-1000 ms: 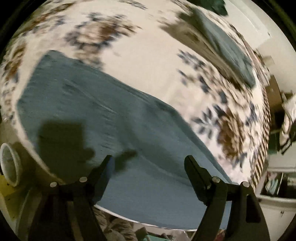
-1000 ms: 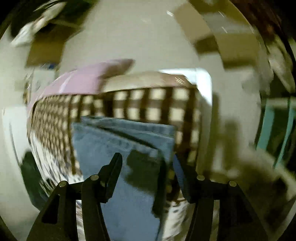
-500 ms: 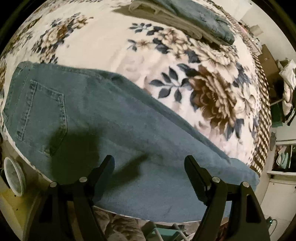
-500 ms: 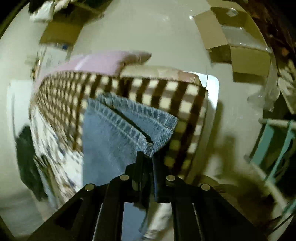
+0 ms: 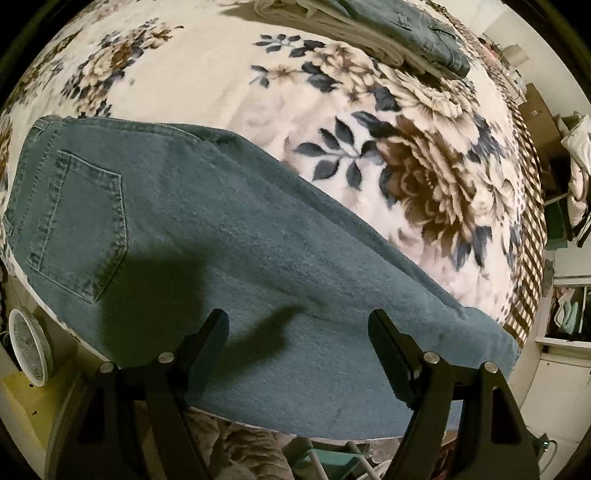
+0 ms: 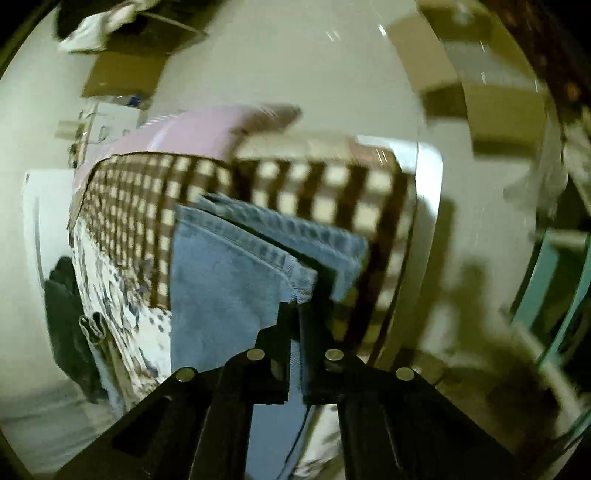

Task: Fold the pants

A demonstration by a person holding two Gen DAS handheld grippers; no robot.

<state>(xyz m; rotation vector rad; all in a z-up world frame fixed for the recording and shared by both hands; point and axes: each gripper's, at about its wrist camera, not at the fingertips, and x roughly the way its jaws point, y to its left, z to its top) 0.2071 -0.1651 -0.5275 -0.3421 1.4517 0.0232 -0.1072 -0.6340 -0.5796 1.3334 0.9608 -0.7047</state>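
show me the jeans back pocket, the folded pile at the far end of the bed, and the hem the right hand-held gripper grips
back pocket [image 5: 79, 225], left wrist view, middle of the stitched patch
folded pile [image 5: 406, 27], left wrist view, top denim layer
hem [image 6: 258, 240], right wrist view, stitched edge of the leg end

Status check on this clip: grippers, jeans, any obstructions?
Left gripper open, above jeans laid flat on floral blanket. Right gripper shut on the jeans' hem. Folded clothes pile at far side, apart.
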